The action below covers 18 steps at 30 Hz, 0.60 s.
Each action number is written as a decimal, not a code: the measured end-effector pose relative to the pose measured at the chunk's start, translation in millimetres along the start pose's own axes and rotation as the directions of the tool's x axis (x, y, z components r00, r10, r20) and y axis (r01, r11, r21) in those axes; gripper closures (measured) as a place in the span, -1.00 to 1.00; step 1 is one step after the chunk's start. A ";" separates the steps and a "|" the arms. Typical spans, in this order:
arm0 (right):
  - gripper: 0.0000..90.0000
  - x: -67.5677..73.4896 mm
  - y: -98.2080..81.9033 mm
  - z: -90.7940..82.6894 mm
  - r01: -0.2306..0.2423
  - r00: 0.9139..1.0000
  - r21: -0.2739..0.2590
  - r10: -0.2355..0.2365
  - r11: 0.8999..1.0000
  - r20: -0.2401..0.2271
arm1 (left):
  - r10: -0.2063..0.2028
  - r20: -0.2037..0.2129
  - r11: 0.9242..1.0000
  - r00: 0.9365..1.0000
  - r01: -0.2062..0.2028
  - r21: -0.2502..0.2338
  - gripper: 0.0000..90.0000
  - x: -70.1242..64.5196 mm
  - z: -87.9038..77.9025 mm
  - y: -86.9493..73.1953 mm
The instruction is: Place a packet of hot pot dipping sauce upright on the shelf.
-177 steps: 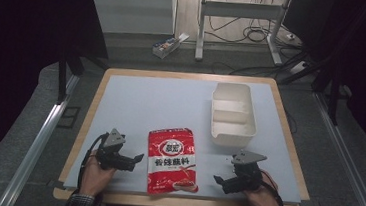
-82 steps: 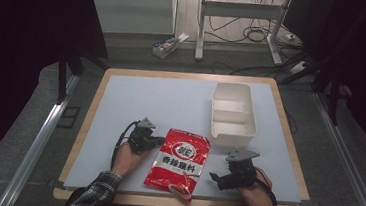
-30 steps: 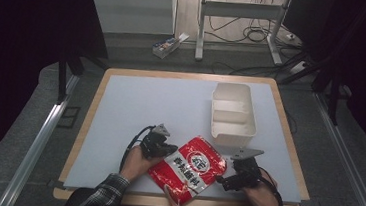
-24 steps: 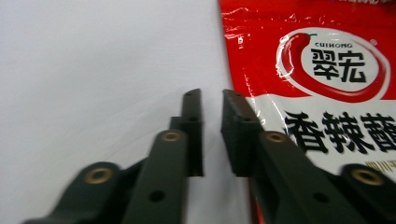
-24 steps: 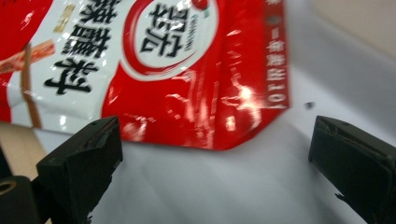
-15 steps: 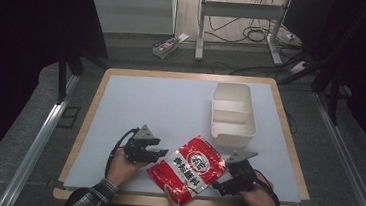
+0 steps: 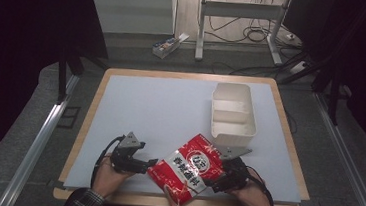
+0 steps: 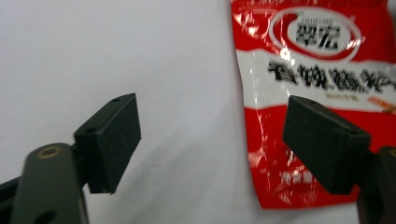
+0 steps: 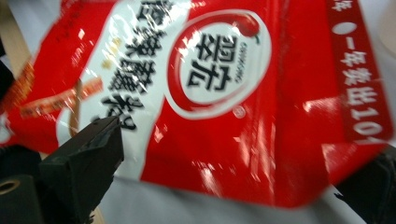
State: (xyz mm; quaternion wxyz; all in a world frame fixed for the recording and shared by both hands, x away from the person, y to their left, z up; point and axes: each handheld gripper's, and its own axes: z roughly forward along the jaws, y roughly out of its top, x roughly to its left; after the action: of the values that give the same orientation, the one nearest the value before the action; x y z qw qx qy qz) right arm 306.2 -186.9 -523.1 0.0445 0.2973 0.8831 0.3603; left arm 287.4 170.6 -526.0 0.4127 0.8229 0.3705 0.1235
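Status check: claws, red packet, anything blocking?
Left claw open, jaws just opened, nothing between them, beside red packet. Right claw at packet's right edge, grip unclear. White box just beyond.

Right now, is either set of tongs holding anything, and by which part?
The left tongs have just been opening and hold nothing; the red bag lies beside them. The right tongs reach over the bag's right edge, but a firm grip cannot be told.

A white divided container (image 7: pixel 234 113) sits right of centre on the pale mat (image 7: pixel 160 116) over a wooden-edged table (image 7: pixel 103 83). Beyond it, at upper centre, a small box (image 7: pixel 168 45), perhaps a power strip, lies on the floor near tangled cables (image 7: pixel 257 35).
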 end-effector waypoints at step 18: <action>0.65 5.6 34.1 10.4 -0.060 0.998 -0.048 0.058 0.997 -0.037 | 0.038 -0.061 0.999 0.997 -0.038 0.005 -0.70 -5.2 -7.6 -3.1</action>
State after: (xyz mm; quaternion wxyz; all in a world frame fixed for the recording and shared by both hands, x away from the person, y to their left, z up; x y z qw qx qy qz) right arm 321.6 -158.2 -507.4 0.0255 0.3157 0.8654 0.3882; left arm 278.3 172.6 -523.1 0.3973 0.8263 0.3676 0.1557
